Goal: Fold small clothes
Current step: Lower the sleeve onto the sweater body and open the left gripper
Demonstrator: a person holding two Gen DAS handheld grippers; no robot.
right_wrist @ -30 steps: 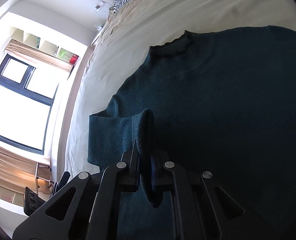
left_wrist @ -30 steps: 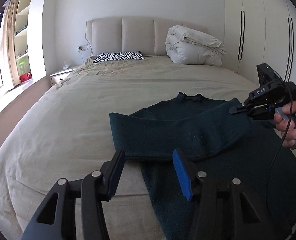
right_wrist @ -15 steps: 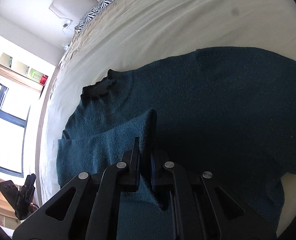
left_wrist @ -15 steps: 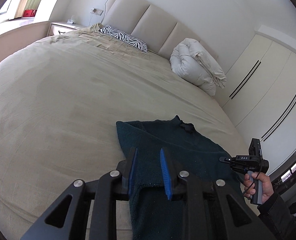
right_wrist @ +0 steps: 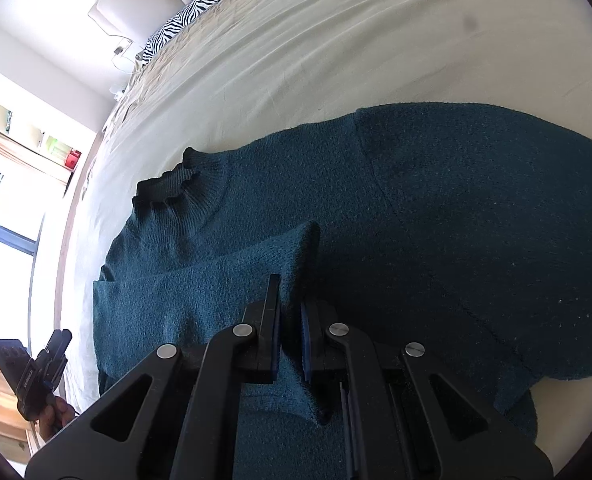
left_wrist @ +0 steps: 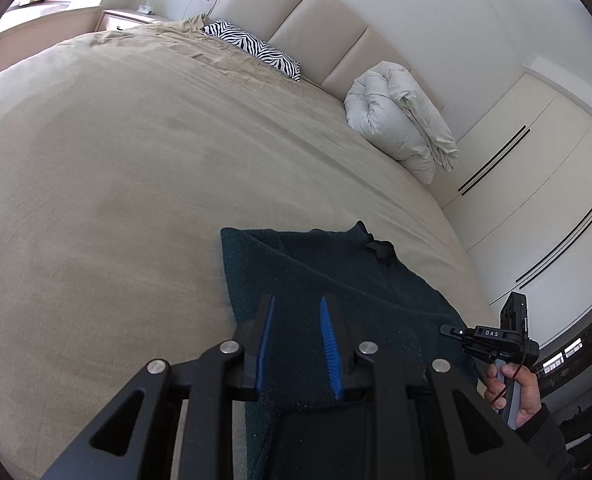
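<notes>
The lower part of the dark green sweater is hidden behind the left gripper and cut off by the bottom edge of the left wrist view. In the right wrist view, the sleeve end goes between the fingers of the right gripper, so its tip there is covered. The small things on the nightstand, beyond the head corner of the bed, are too small to tell.

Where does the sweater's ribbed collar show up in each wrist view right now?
Left wrist: the ribbed collar sits right of centre, at the far edge of the dark teal sweater.
Right wrist: collar is left of centre, pointing toward the window.
Shared landmark: the zebra-print pillow near the headboard.
</notes>
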